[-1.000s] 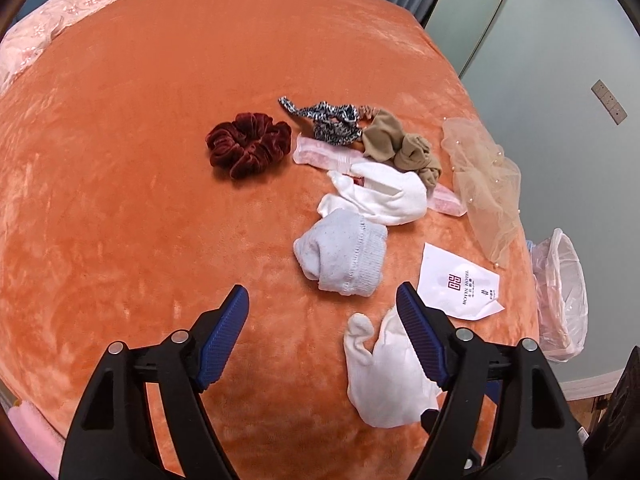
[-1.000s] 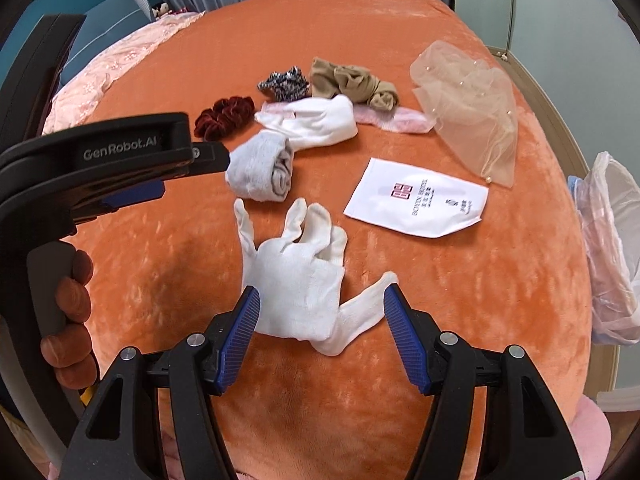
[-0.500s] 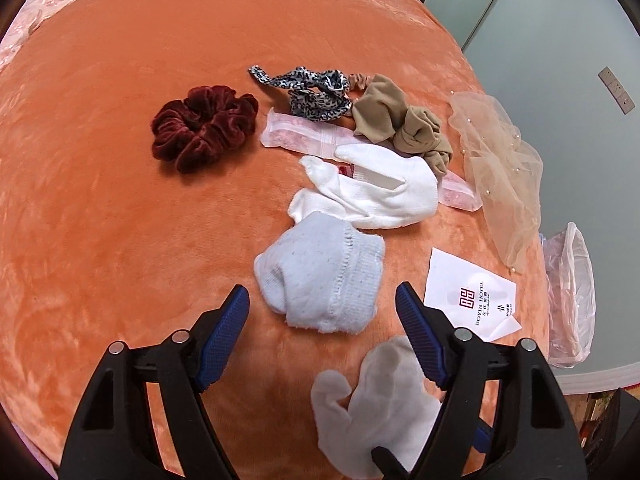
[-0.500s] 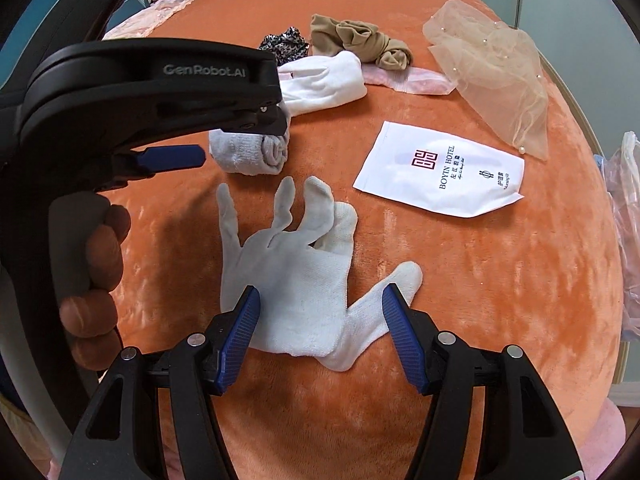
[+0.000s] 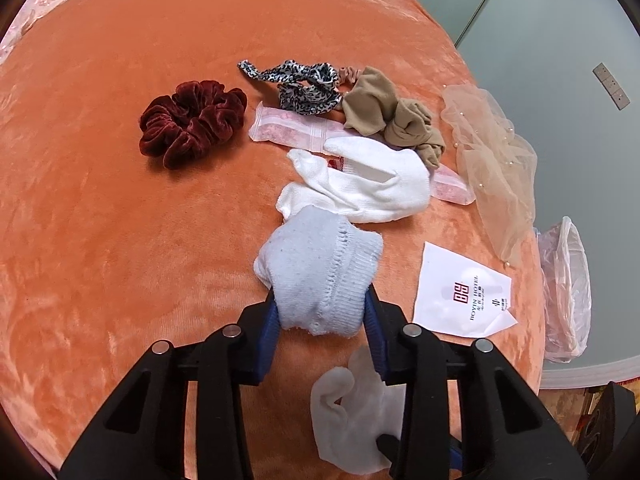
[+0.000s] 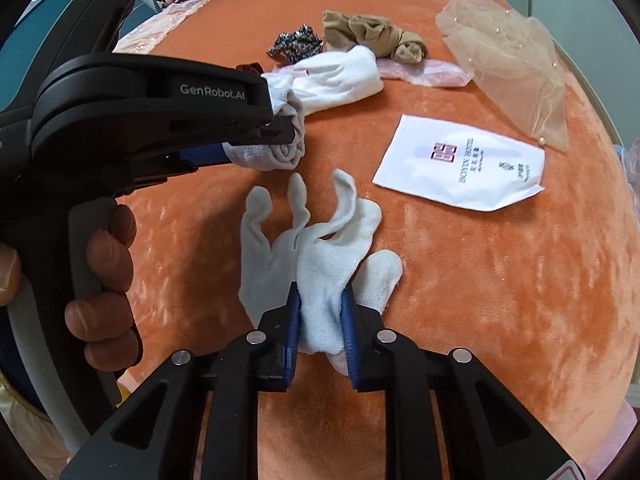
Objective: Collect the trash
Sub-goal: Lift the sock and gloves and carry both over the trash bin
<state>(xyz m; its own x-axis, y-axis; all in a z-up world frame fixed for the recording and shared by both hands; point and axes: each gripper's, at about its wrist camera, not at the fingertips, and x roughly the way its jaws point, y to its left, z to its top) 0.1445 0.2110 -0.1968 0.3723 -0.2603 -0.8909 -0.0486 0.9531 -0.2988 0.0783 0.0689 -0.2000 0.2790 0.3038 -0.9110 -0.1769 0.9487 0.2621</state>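
On the orange blanket point(image 5: 120, 240) lies a rolled grey sock point(image 5: 320, 264). My left gripper point(image 5: 320, 304) is closing, and its blue pads press on the sock's near end from both sides. A white glove point(image 6: 320, 248) lies flat just in front of it. My right gripper point(image 6: 320, 308) is closing too, with the glove's cuff bunched between its pads. The same glove point(image 5: 352, 412) shows under the left gripper's frame. A white printed packet point(image 6: 460, 160) lies to the right of both.
Further back lie a dark red scrunchie point(image 5: 192, 120), a leopard hair tie point(image 5: 304, 84), a pink packet point(image 5: 288, 132), a white sock point(image 5: 372, 188), beige stockings point(image 5: 392, 120) and beige tulle point(image 5: 496, 160). A bag-lined bin point(image 5: 568, 292) stands beside the bed, on the right.
Both grippers came down onto the blanket and drew their jaws in. The left now pinches the grey sock and the right pinches the white glove, which has bunched up.
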